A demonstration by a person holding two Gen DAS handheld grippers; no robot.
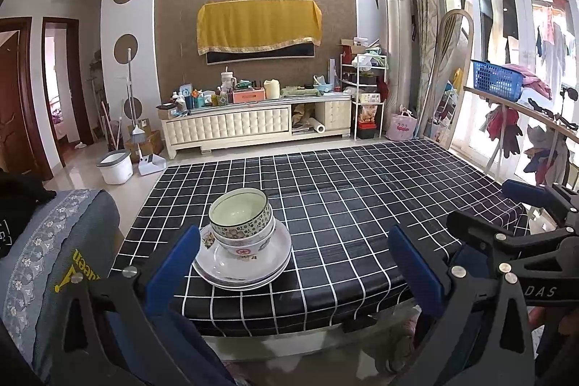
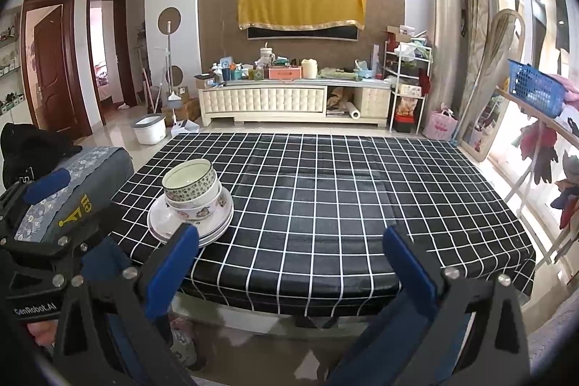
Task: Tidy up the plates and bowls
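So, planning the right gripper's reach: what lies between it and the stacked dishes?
Only bare checked tablecloth lies between the right gripper and the stacked dishes, as the right wrist view shows; the stack sits by its left finger.

Your living-room backdrop
Black checked tablecloth [image 2: 325, 205] nearest you; cream cabinet [image 2: 289, 104] far, yellow cloth [image 2: 300, 2] above; blue basket [image 2: 535, 89] right.

A tabletop [image 1: 362, 205] under a black cloth with white checks carries a stack of plates [image 1: 243, 263] near its front left corner, with nested bowls [image 1: 240, 217] on them.
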